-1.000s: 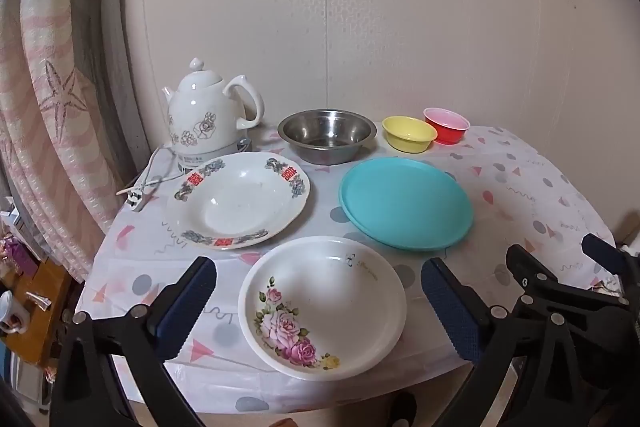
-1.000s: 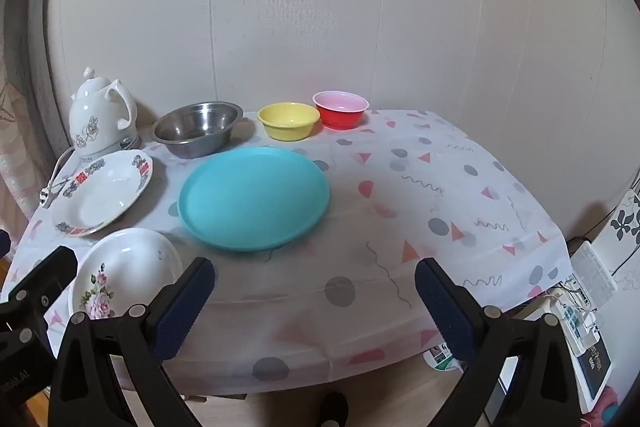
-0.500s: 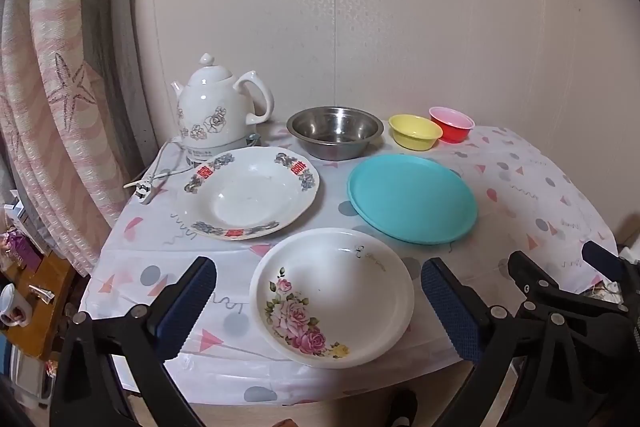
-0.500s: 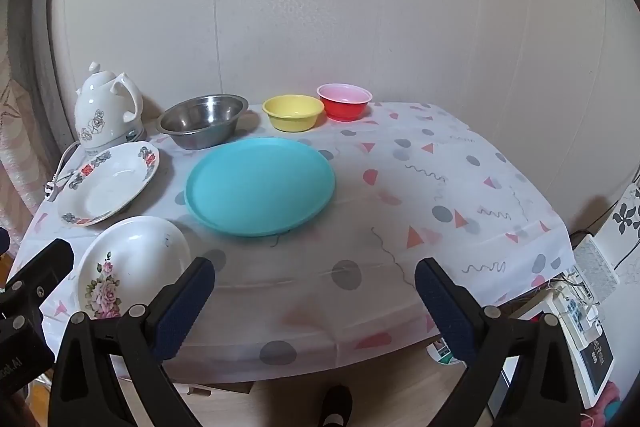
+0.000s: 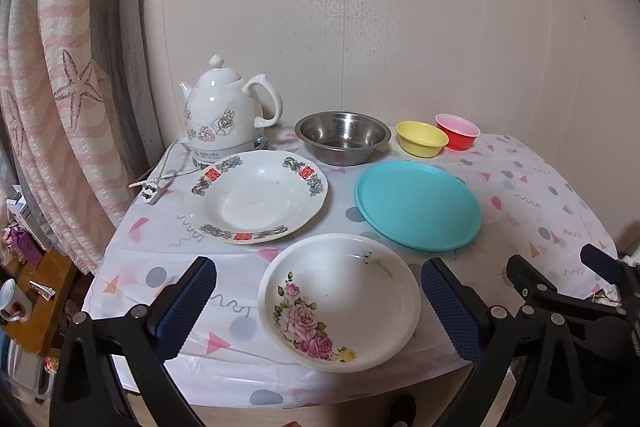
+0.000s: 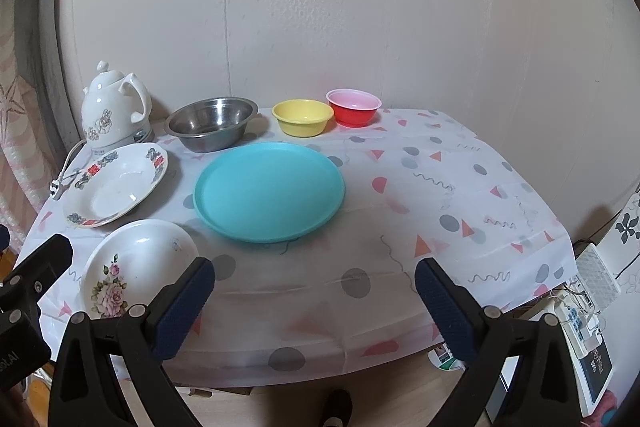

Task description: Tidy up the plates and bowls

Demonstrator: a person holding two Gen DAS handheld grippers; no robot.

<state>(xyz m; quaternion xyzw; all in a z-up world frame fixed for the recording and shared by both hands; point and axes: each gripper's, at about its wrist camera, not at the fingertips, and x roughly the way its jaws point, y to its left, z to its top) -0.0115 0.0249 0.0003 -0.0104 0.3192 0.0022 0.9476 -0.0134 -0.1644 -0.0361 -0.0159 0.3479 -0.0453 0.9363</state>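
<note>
From the left wrist camera, the left gripper (image 5: 318,301) hangs with its jaws spread wide and nothing between them, over the near edge of the table (image 5: 540,195). The rose bowl (image 5: 339,301) sits at 6 o'clock, between the two pads but below them, not touched. At 10 o'clock from it lies the patterned plate (image 5: 256,197); at 1 o'clock, the teal plate (image 5: 418,205). Along the wall, from 11 to 1 o'clock, stand the white kettle (image 5: 224,117), the steel bowl (image 5: 343,137), the yellow bowl (image 5: 421,138) and the red bowl (image 5: 457,131), the last two just beside each other. From the right wrist camera, the right gripper (image 6: 314,307) is likewise wide apart and empty, above bare tablecloth at the table (image 6: 460,187) edge. The teal plate (image 6: 269,191) lies at 12 o'clock, the rose bowl (image 6: 136,265) at 9 o'clock, the patterned plate (image 6: 116,185) at 10 o'clock. The steel bowl (image 6: 211,123), yellow bowl (image 6: 303,117) and red bowl (image 6: 353,107) line the wall, with the kettle (image 6: 114,109) at far left.
</note>
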